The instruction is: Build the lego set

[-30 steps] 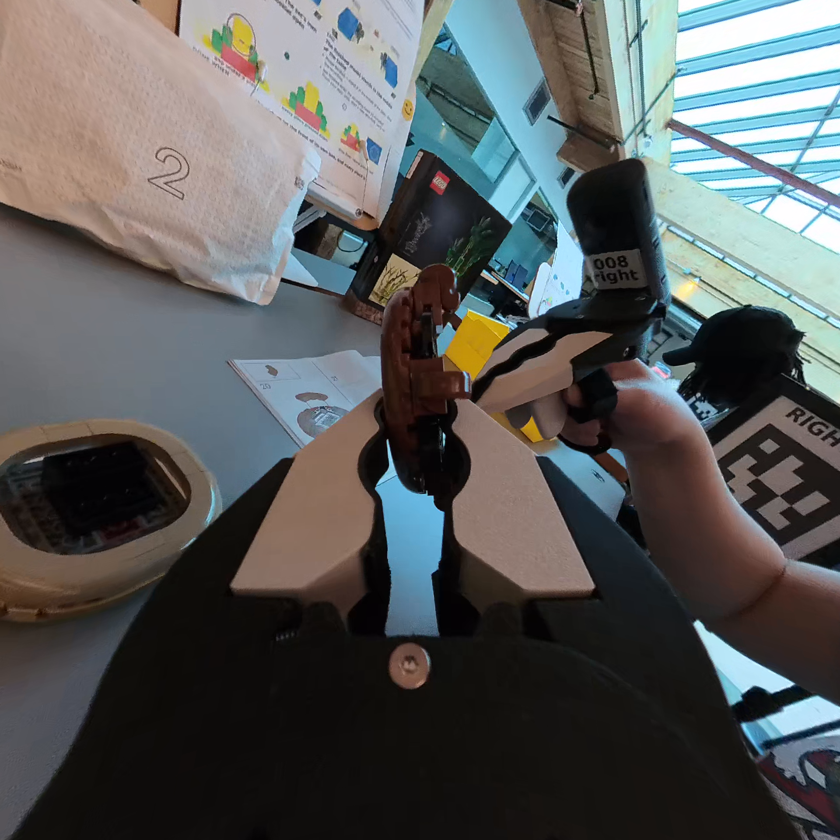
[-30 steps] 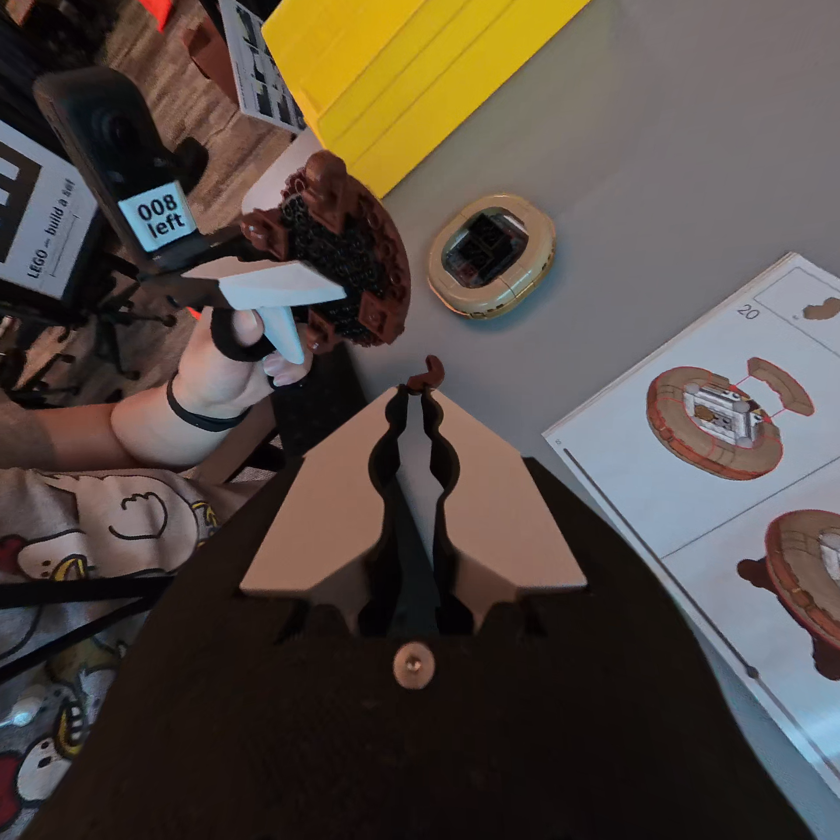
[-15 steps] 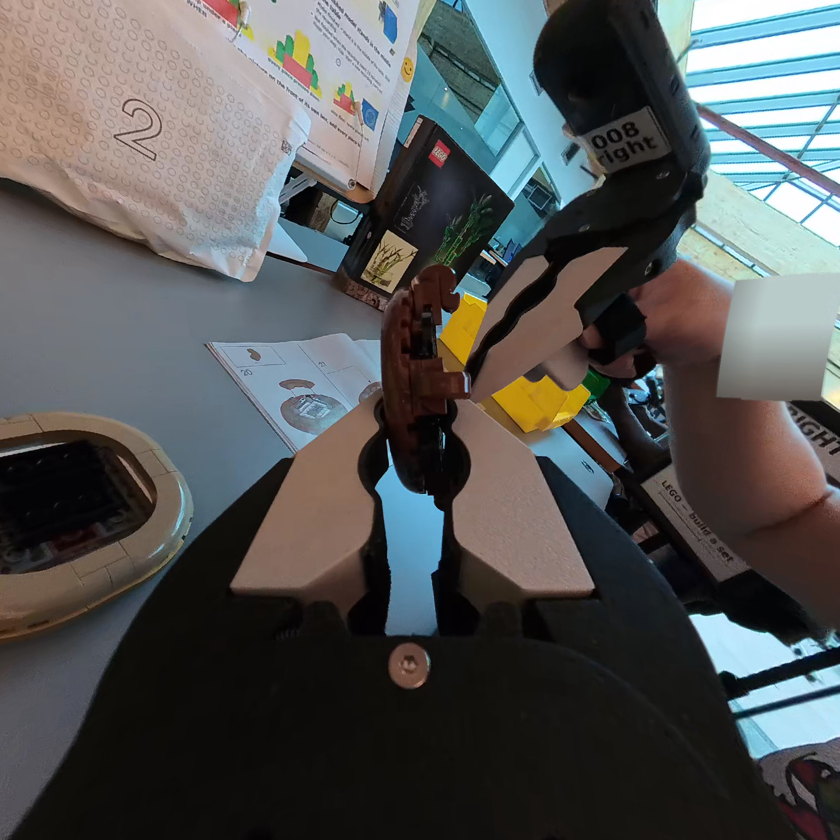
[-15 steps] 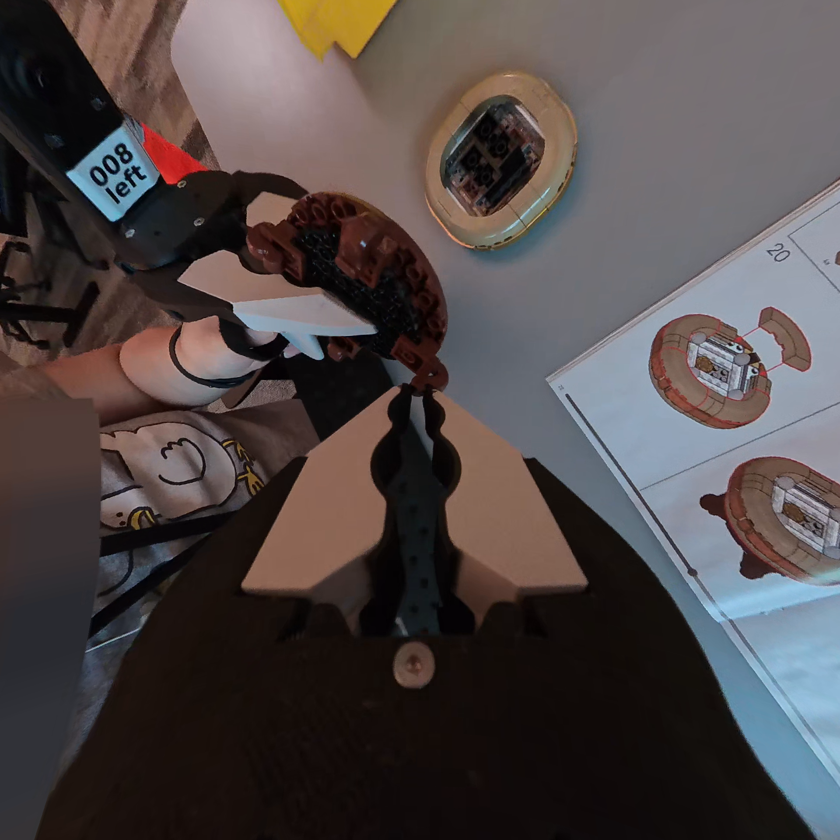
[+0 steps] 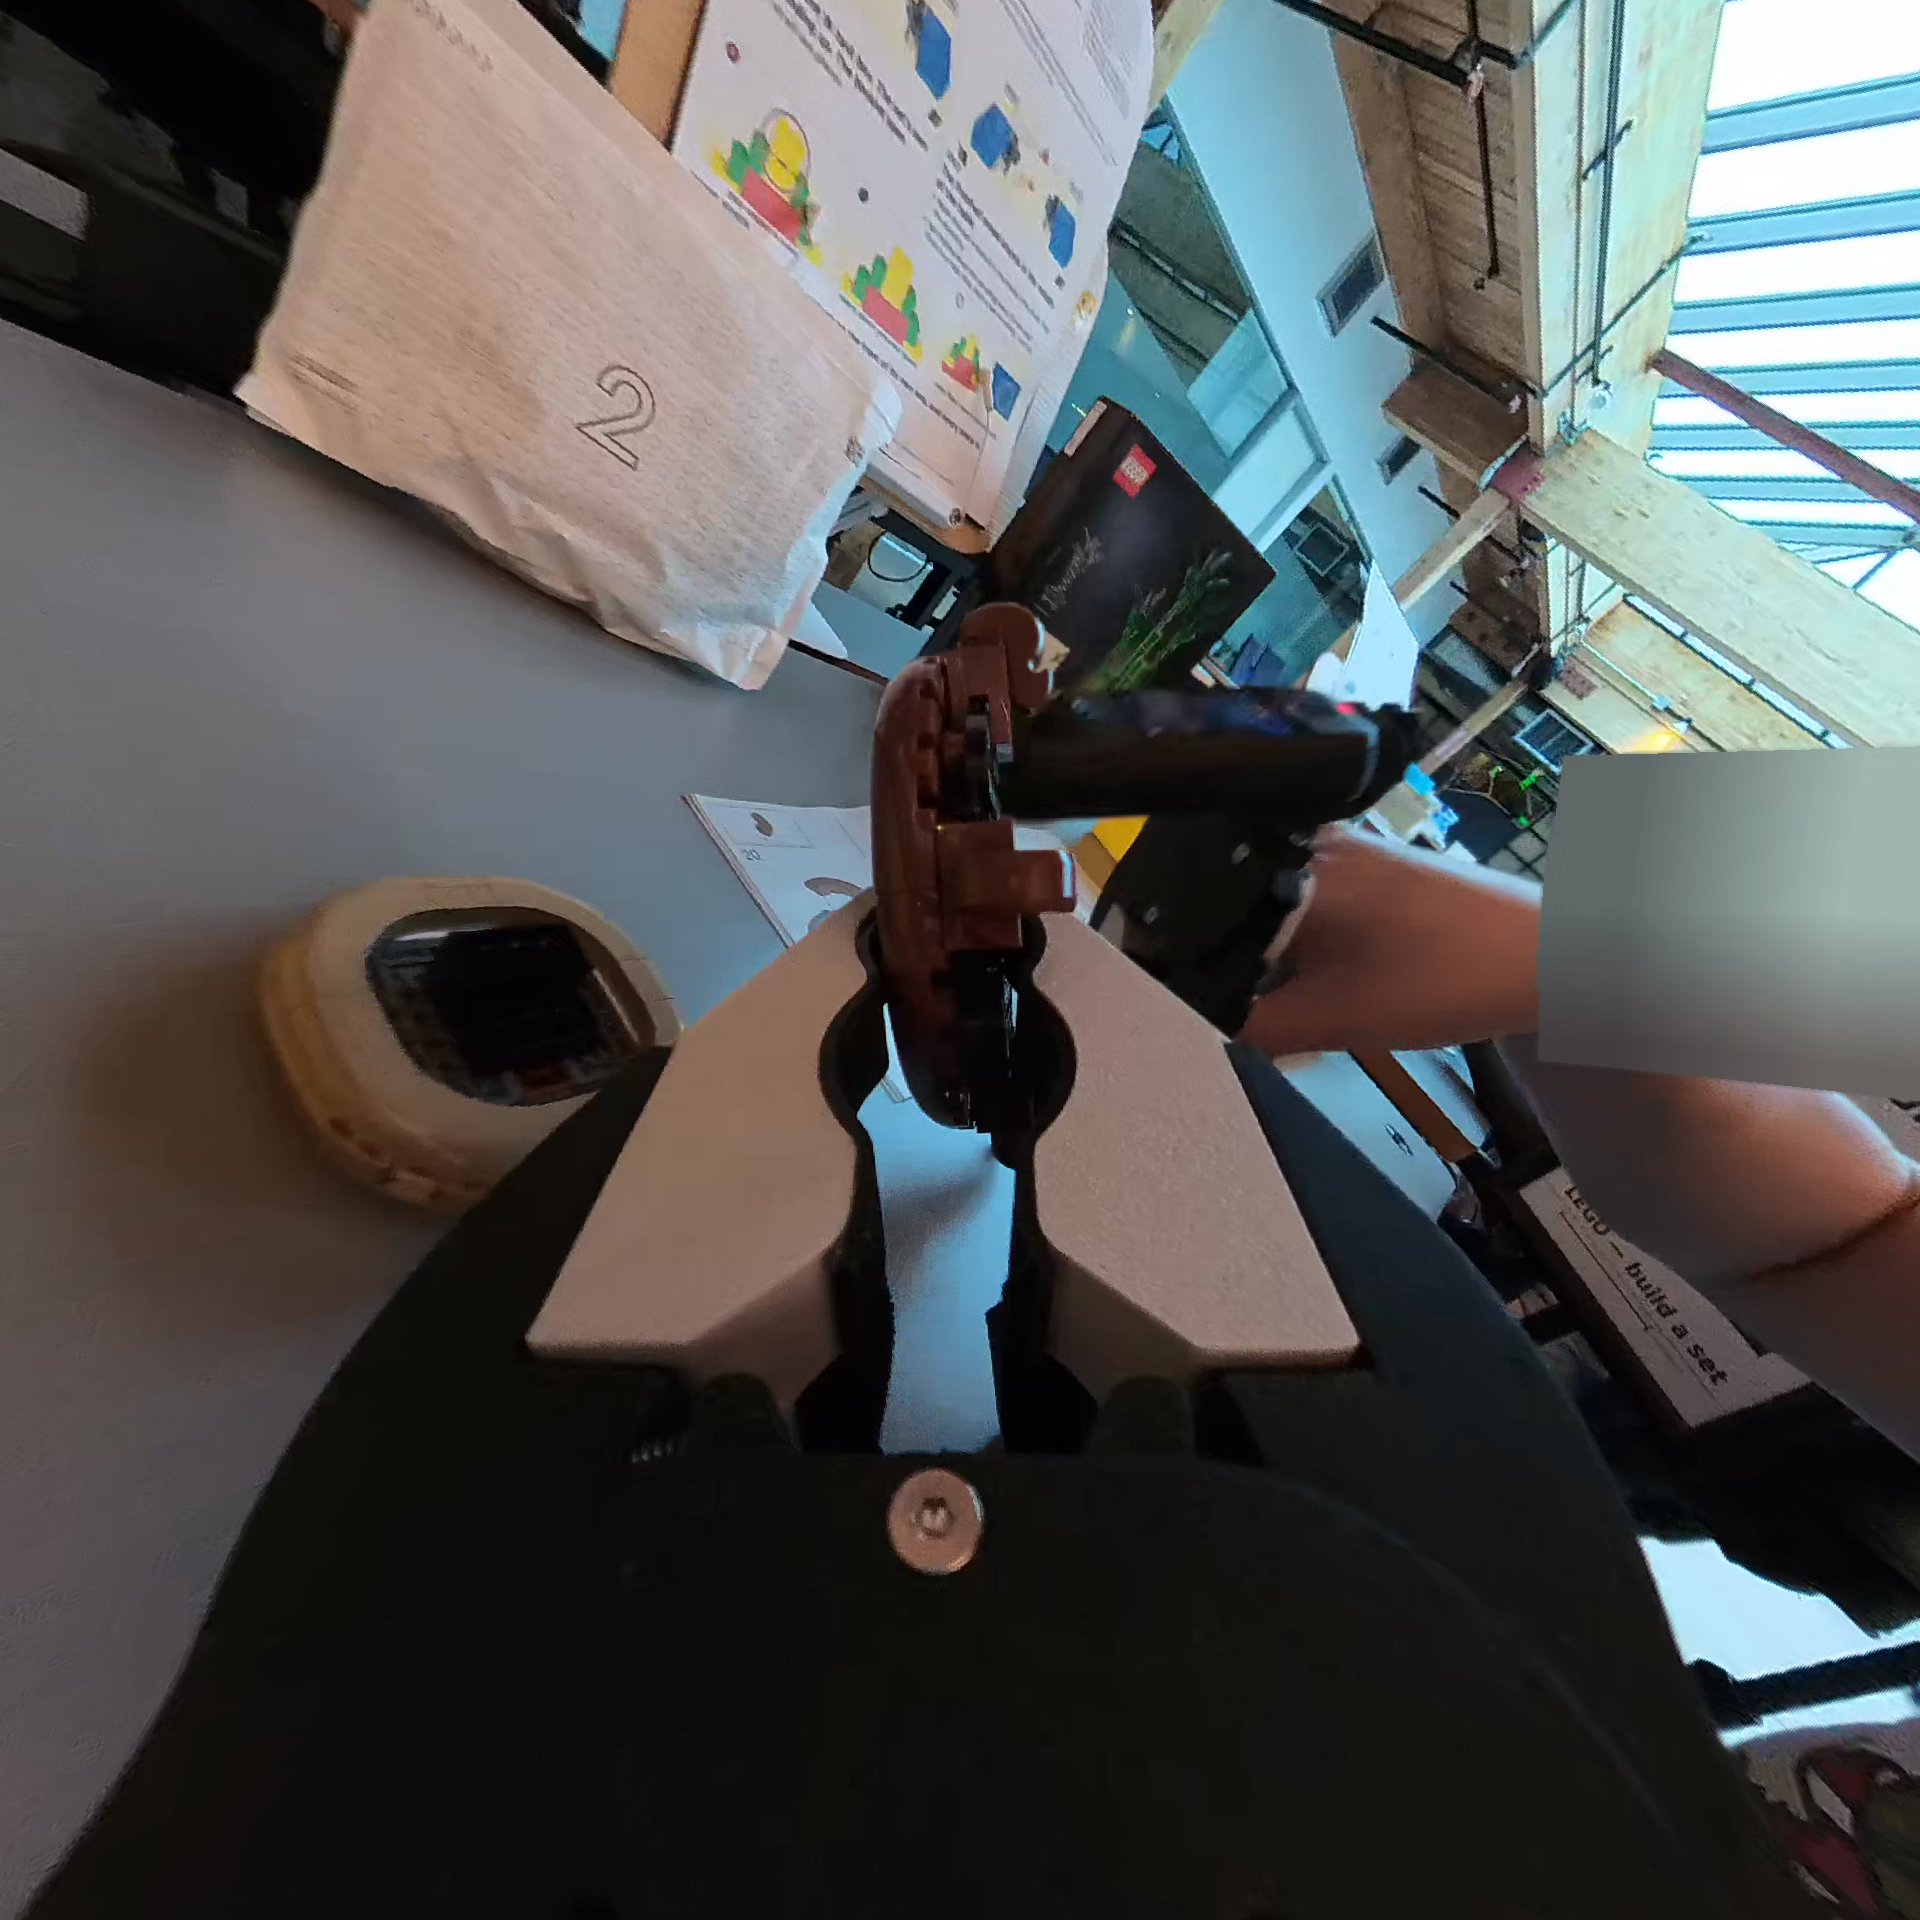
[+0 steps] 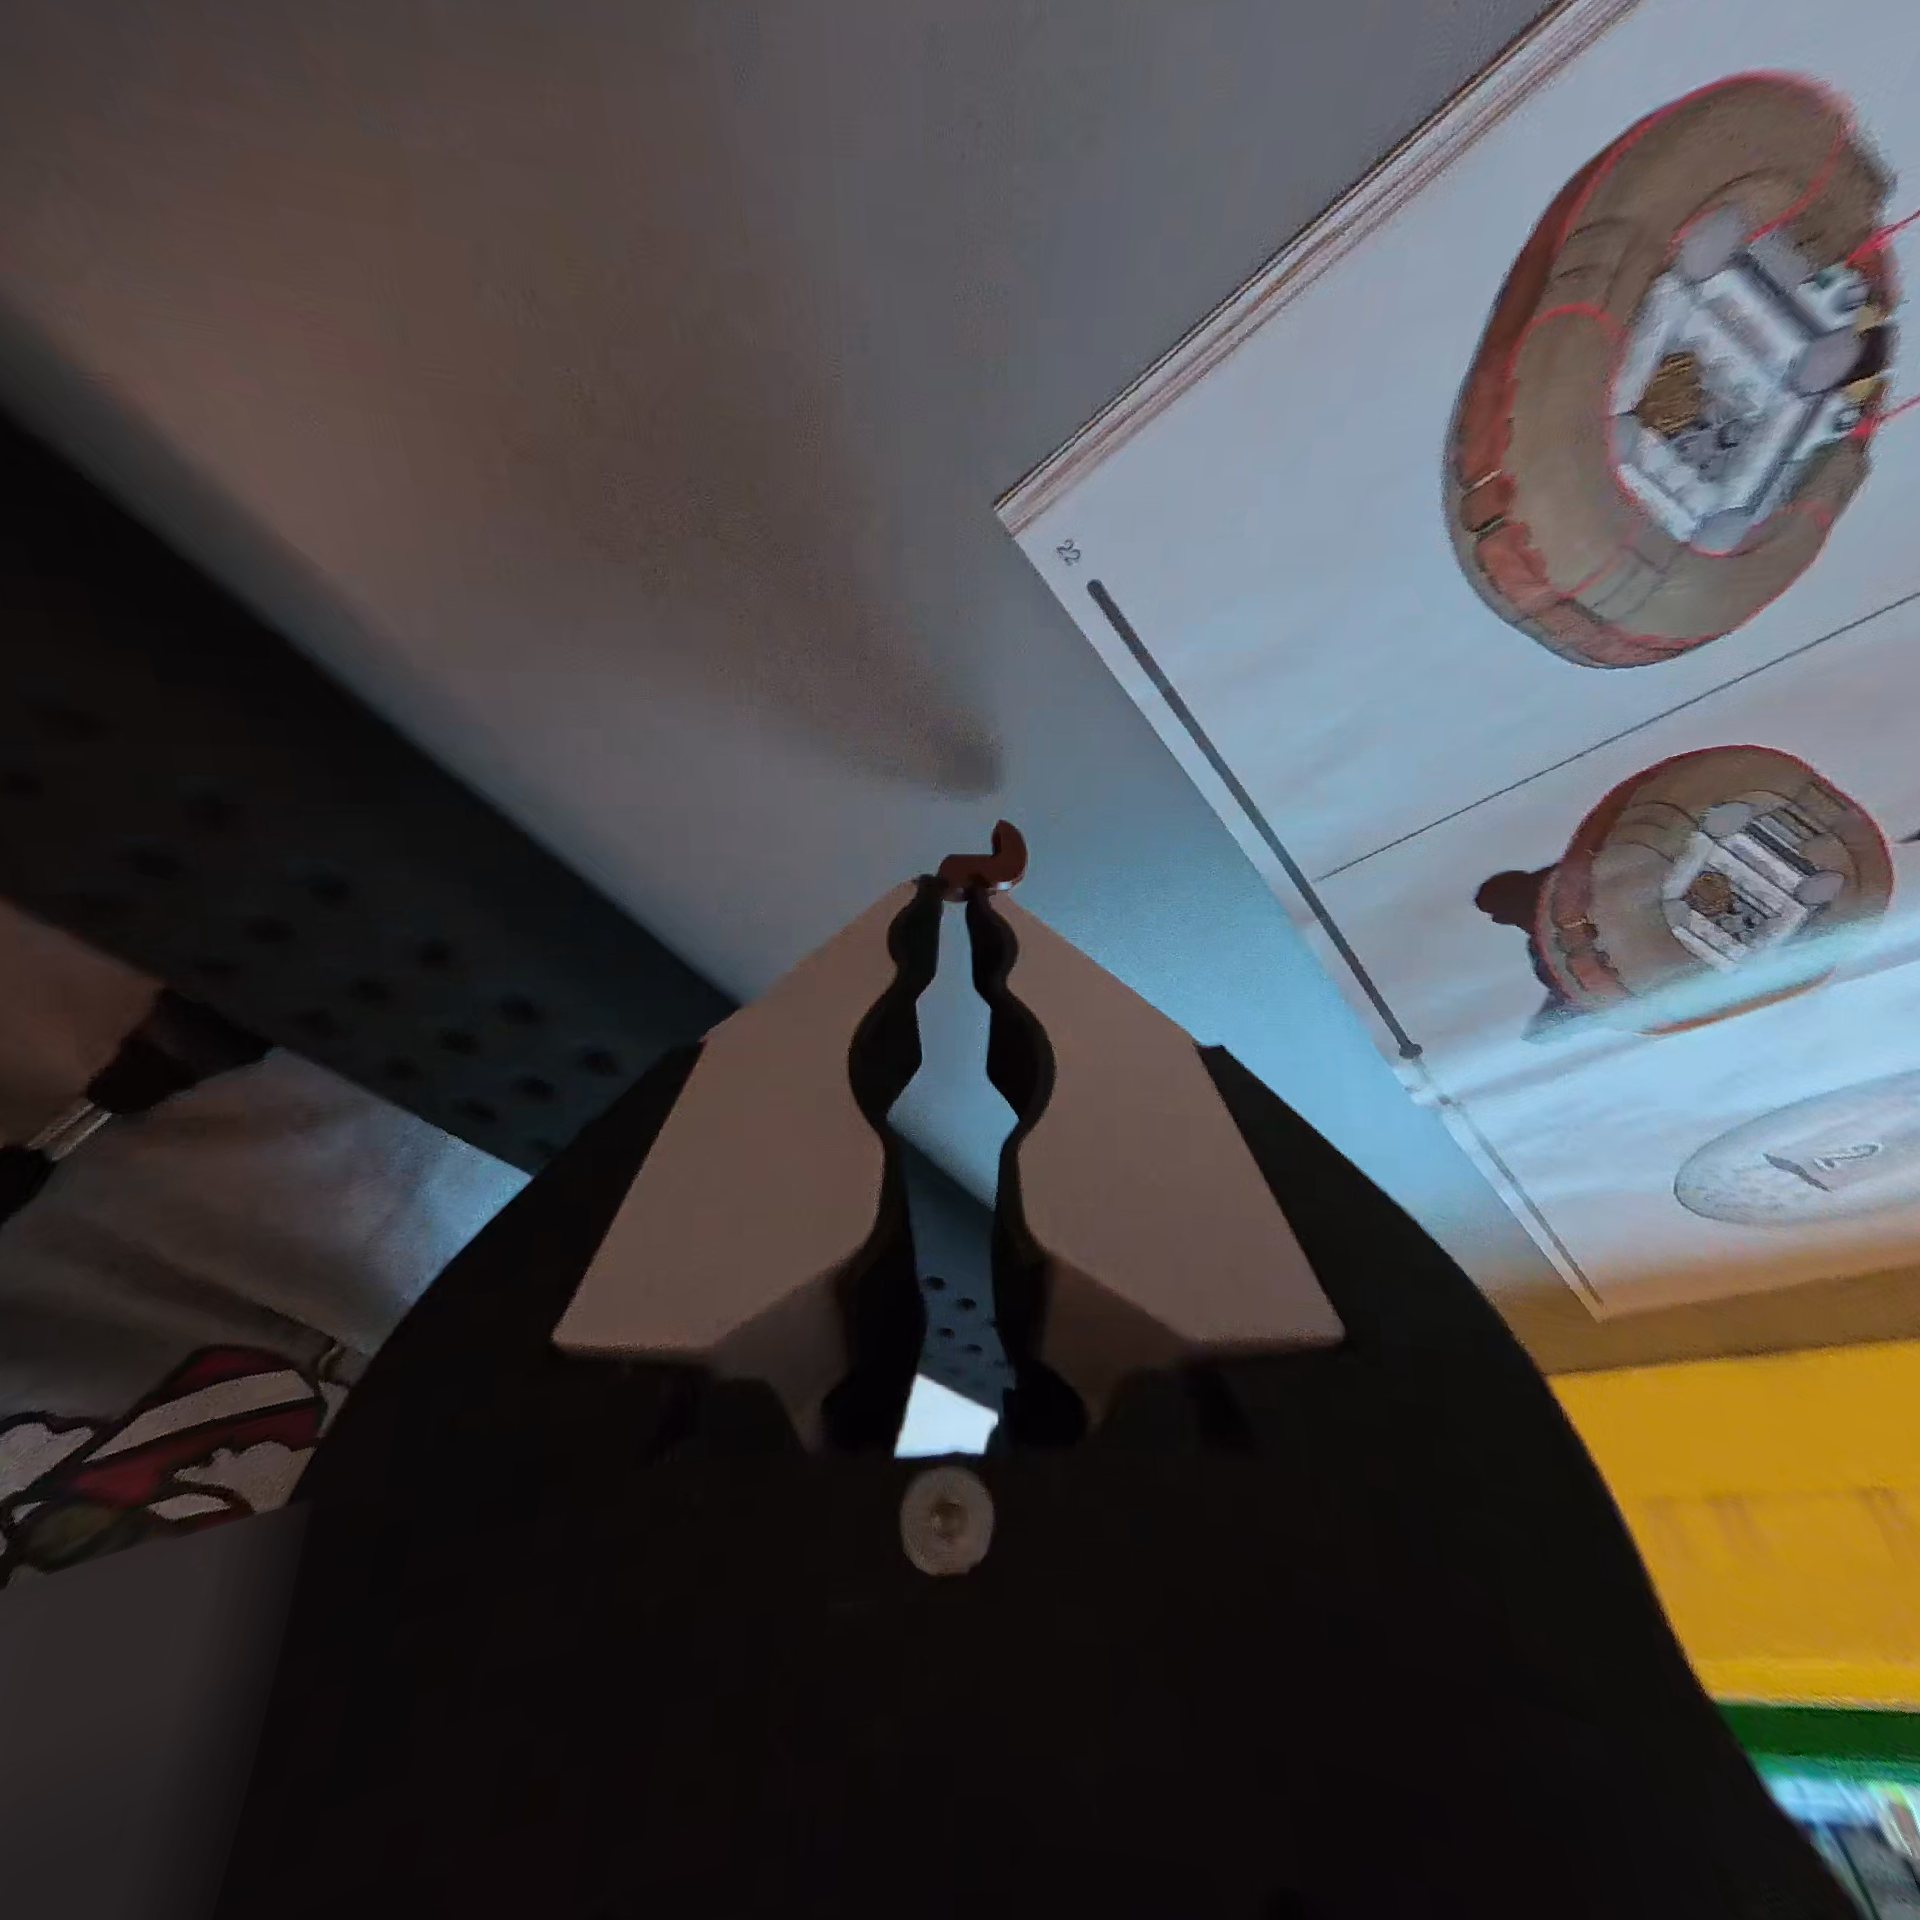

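So the left gripper (image 5: 951, 997) was clamped on the brown disc assembly (image 5: 940, 862) — a round, studded plastic build with a black core, held on edge between the matte beige fingers (image 5: 748, 1132), sticking up past the tips. The jaws were closed only as far as the disc's thickness allowed.

The right gripper (image 6: 956, 894) was nearly fully closed, pinching a tiny reddish-brown curved piece (image 6: 987, 857) right at its tips, over the smooth grey table (image 6: 623, 416). In the left wrist view it showed blurred, just to the right of the disc.

Left of the left gripper sat the tan oval ring (image 5: 457, 1039), rounded bricks around a dark studded middle. Beyond the tips lay the glossy instruction booklet (image 5: 774, 847) — in the right wrist view it was up and to the right of that claw (image 6: 1455, 727). Further back was a crinkly white paper bag (image 5: 540, 395) and a dark box (image 5: 1132, 571).
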Action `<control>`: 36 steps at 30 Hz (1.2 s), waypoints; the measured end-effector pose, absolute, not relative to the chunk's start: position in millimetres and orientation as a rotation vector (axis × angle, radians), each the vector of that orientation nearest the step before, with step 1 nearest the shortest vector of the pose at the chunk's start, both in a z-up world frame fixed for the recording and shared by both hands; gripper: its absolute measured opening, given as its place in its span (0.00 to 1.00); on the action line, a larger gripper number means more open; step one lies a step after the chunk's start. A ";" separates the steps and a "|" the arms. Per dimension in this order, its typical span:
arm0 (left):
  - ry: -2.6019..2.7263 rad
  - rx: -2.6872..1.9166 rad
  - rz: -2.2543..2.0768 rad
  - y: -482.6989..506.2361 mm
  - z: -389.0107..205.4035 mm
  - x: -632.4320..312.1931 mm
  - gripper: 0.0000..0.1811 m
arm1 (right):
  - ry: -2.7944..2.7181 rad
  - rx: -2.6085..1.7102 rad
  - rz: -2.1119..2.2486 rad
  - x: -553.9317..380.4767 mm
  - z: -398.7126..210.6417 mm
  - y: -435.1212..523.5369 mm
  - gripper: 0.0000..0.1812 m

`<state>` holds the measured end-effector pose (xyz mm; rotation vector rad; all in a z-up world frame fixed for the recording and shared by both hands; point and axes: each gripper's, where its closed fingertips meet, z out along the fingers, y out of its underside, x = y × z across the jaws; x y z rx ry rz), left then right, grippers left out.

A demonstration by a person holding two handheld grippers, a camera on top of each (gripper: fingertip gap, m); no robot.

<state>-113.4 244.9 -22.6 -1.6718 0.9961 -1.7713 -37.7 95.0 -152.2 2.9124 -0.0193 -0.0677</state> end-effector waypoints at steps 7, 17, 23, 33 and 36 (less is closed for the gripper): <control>0.946 -1.678 -1.716 263.5 -19.8 -144.3 0.09 | 0.024 2.844 0.017 -44.6 -157.4 109.1 0.02; 0.903 -1.691 -1.706 278.0 -22.0 -158.3 0.09 | 0.064 2.791 0.099 -52.8 -165.7 116.6 0.02; 0.887 -1.692 -1.715 281.3 -21.9 -161.5 0.09 | 0.073 2.784 0.006 -65.7 -162.6 116.3 0.12; 0.883 -1.670 -1.725 285.3 -16.0 -170.3 0.09 | 0.688 3.246 -0.102 -23.4 -110.3 135.0 0.12; 0.893 -1.653 -1.767 279.4 -15.3 -164.8 0.09 | 1.217 3.248 -0.130 -35.1 -133.6 114.5 0.10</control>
